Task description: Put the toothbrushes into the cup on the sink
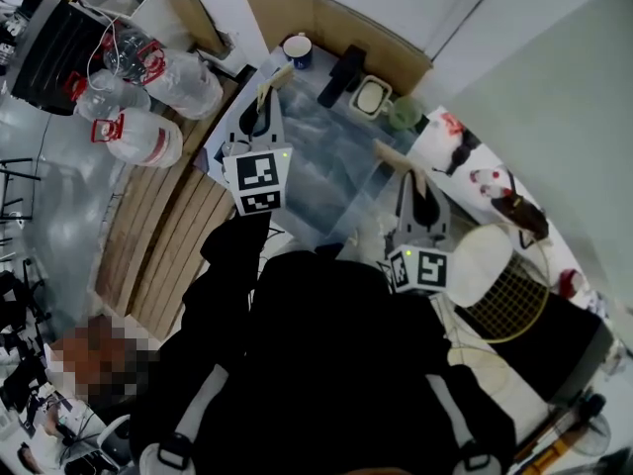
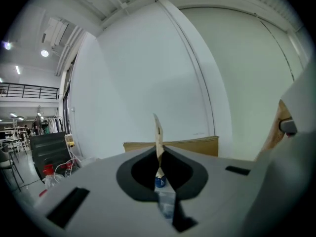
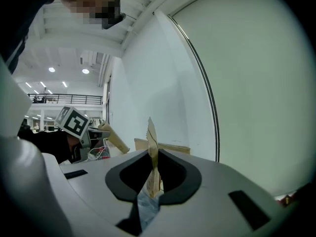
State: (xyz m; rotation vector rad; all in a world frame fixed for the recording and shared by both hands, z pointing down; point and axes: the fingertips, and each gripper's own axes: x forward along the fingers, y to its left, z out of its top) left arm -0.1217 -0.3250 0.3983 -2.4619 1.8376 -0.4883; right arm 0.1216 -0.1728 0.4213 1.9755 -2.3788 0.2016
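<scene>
A blue cup (image 1: 297,47) with a white inside stands at the far edge of the plastic-covered sink top (image 1: 331,161). My left gripper (image 1: 265,102) is shut on a flat tan wrapped toothbrush (image 1: 276,76), held a short way before the cup. In the left gripper view the toothbrush (image 2: 158,135) stands upright between the shut jaws, with the cup (image 2: 160,182) showing low in the gap. My right gripper (image 1: 407,181) is shut on a second tan wrapped toothbrush (image 1: 390,153) over the sink top's right side. The right gripper view shows that toothbrush (image 3: 151,149) clamped upright and the left gripper (image 3: 74,123) off to the left.
A green cup (image 1: 404,114), a white dish (image 1: 373,97) and a black object (image 1: 341,73) stand along the back. Cardboard (image 1: 326,18) leans on the wall behind. Water jugs (image 1: 148,97) and a wooden pallet (image 1: 163,236) lie left; a racket (image 1: 514,300) lies right.
</scene>
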